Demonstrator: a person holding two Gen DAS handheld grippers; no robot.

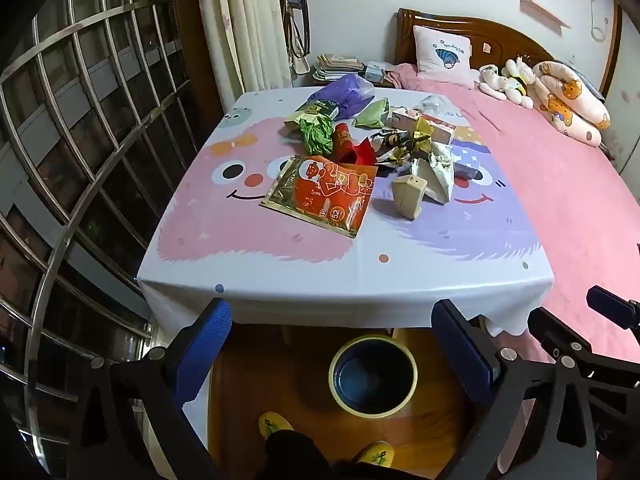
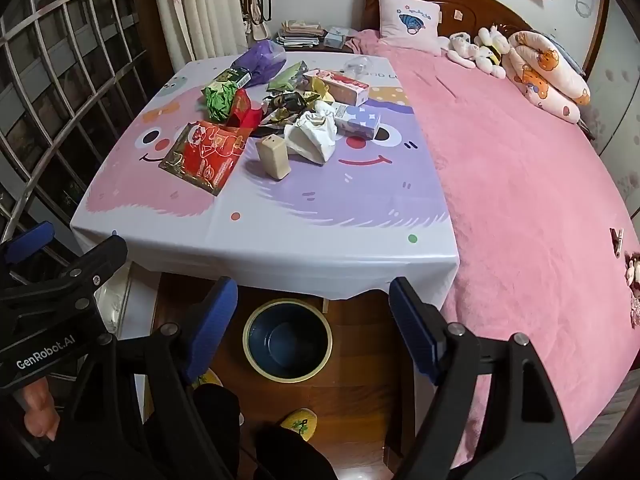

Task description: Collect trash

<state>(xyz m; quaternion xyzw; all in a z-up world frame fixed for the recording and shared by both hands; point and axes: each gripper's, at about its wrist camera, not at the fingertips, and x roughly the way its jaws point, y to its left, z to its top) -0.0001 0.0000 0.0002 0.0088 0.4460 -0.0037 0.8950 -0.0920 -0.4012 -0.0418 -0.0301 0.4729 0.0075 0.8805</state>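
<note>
A heap of trash lies on the cartoon tablecloth (image 1: 280,272) (image 2: 280,240). An orange-red foil bag (image 1: 324,196) (image 2: 208,156) is nearest, with a beige carton (image 1: 408,196) (image 2: 274,156) and a crumpled white wrapper (image 1: 438,176) (image 2: 314,136) beside it. A green wrapper (image 1: 316,134) and a purple plastic bag (image 1: 348,94) lie farther back. A dark bin with a pale rim (image 1: 333,372) (image 2: 246,338) stands on the floor under the table's near edge. My left gripper (image 1: 332,312) and right gripper (image 2: 314,286) hover over the bin, short of the table, both open with nothing between their fingers.
A bed with a pink blanket (image 2: 520,160) runs along the table's right side, with plush toys (image 2: 488,50) and a pillow at its head. A barred window (image 1: 80,120) is on the left. The person's yellow slippers (image 1: 276,424) (image 2: 300,422) stand on the wooden floor by the bin.
</note>
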